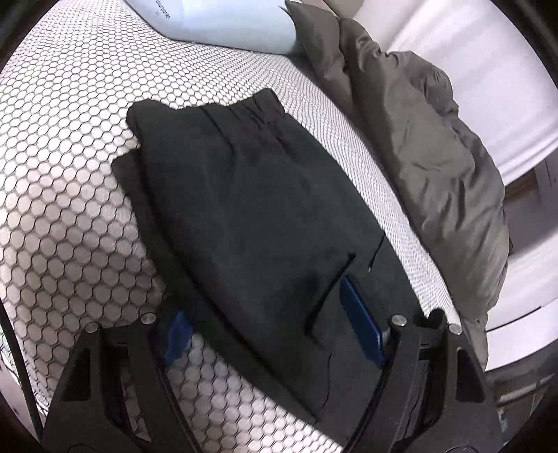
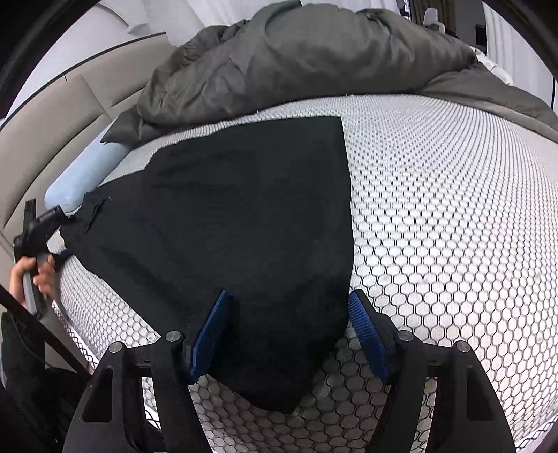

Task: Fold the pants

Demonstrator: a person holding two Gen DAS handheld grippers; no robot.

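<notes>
The black pants (image 1: 251, 216) lie folded lengthwise on a bed with a white honeycomb-patterned cover (image 1: 52, 195). The waistband is at the far end in the left wrist view, and a slit pocket lies near the gripper. My left gripper (image 1: 272, 327) is open, its blue pads on either side of the near end of the pants. In the right wrist view the pants (image 2: 244, 216) spread across the middle. My right gripper (image 2: 289, 331) is open, straddling the near corner of the fabric. The left gripper (image 2: 52, 223) shows at the far left, held by a hand.
A crumpled grey duvet (image 1: 436, 167) lies along the bed's far side; it also shows in the right wrist view (image 2: 296, 59). A light blue pillow (image 1: 223, 21) sits at the head of the bed; it also shows in the right wrist view (image 2: 83, 174). A beige padded headboard (image 2: 52, 115) is beyond it.
</notes>
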